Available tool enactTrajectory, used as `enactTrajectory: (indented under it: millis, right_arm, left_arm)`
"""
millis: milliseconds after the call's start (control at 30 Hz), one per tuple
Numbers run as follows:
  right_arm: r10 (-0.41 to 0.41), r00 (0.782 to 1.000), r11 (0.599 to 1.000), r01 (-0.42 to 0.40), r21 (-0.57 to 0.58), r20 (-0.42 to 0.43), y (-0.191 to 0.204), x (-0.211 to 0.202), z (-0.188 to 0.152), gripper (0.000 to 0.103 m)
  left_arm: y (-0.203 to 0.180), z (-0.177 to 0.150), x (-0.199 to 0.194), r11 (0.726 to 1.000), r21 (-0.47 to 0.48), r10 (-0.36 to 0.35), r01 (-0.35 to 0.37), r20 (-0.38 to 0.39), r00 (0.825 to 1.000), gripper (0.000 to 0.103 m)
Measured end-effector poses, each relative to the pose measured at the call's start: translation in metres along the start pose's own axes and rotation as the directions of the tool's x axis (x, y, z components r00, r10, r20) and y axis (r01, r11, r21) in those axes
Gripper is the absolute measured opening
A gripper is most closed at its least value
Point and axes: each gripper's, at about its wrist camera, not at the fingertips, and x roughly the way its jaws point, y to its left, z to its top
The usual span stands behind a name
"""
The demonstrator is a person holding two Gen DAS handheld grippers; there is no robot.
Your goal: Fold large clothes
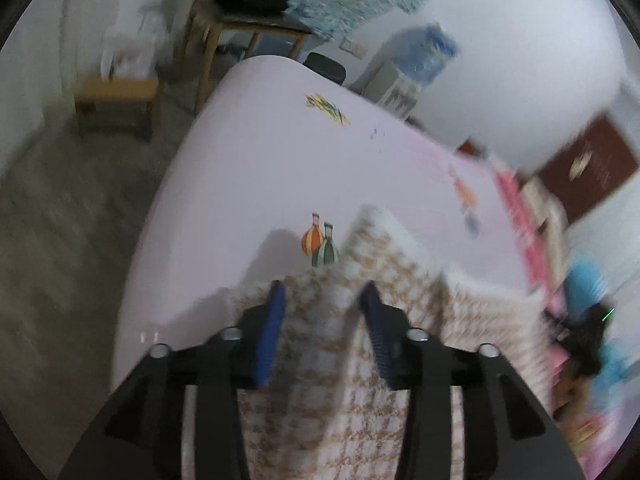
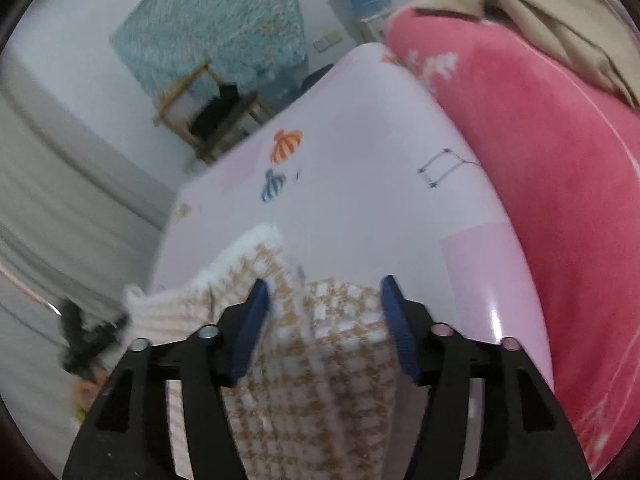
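While both views are smeared by blur, the pale pink table (image 1: 248, 168) fills most of each, its glossy top bare over a wide stretch ahead of the fingers. Seen from the left wrist, its left edge curves down to a grey floor (image 1: 60, 240), with a small wooden stool (image 1: 114, 100) and a wooden side table (image 1: 248, 28) well beyond it. From the right wrist, a pink blanket (image 2: 540, 168) crowds the table's right edge, with a beige cloth (image 2: 520, 4) heaped above it. A shaggy teal rug (image 2: 216, 16) hangs on the far wall, and a blue water bottle (image 1: 428, 52) stands on a dispenser by the far corner.

The garment, a white-and-tan houndstooth knit (image 1: 312, 380), lies bunched at the near end of the table, and runs up under both cameras. Its white ribbed hem (image 2: 240, 248) rises in a fold.

The left gripper (image 1: 322, 294) has its blue pads (image 1: 272, 332) spread, with the knit lying in the gap between them; whether either pad presses the cloth I cannot tell. The right gripper (image 2: 324, 290) is likewise spread wide, the knit bulging up between its pads and touching the left one.

Printed pictures dot the tabletop: two bottles (image 1: 320, 240) just beside the knit, and striped pumpkins (image 2: 282, 160) farther out. No writing is legible.
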Motion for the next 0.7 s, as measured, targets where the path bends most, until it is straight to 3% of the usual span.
enactTrajectory:
  millis: [33,67,167,233,333,433,567,700]
  right_arm:
    - [-0.027,0.999,0.999,0.026,0.025,0.023,-0.005,-0.007,0.001,0.076]
    - [-0.044,0.998,0.998,0.042,0.048,0.044,-0.011,-0.014,0.002,0.076]
    - [-0.046,0.996,0.987,0.034,0.156,0.074,-0.028,-0.036,0.002,0.076]
    - [-0.048,0.994,0.990,0.035,0.139,0.096,-0.021,-0.054,-0.005,0.076]
    - [-0.080,0.989,0.996,0.075,0.051,0.121,0.008,-0.079,-0.022,0.076]
    - [-0.102,0.986,0.994,0.107,-0.032,0.134,0.041,-0.108,-0.056,0.081]
    - [-0.142,0.978,0.967,0.170,-0.189,0.155,0.095,-0.140,-0.120,0.091]
    - [-0.211,0.956,0.907,0.269,-0.324,0.202,0.144,-0.155,-0.193,0.095]
  left_arm:
    - [0.010,0.003,-0.002,0.998,-0.047,-0.040,0.041,0.006,0.999,0.047]
    - [0.021,0.005,-0.007,0.991,-0.107,-0.079,0.080,0.017,0.997,0.048]
    - [0.032,0.007,-0.027,0.984,-0.169,-0.041,0.052,0.072,0.997,0.050]
    - [0.031,0.003,-0.045,0.984,-0.165,-0.045,0.062,0.104,0.994,0.050]
    - [0.010,-0.018,-0.076,0.996,-0.078,-0.029,0.040,0.130,0.991,0.053]
    - [-0.030,-0.050,-0.106,0.997,0.080,-0.030,0.018,0.145,0.989,0.061]
    - [-0.085,-0.116,-0.139,0.957,0.287,0.001,-0.041,0.140,0.990,0.075]
    - [-0.112,-0.172,-0.159,0.941,0.336,-0.010,-0.040,0.145,0.989,0.085]
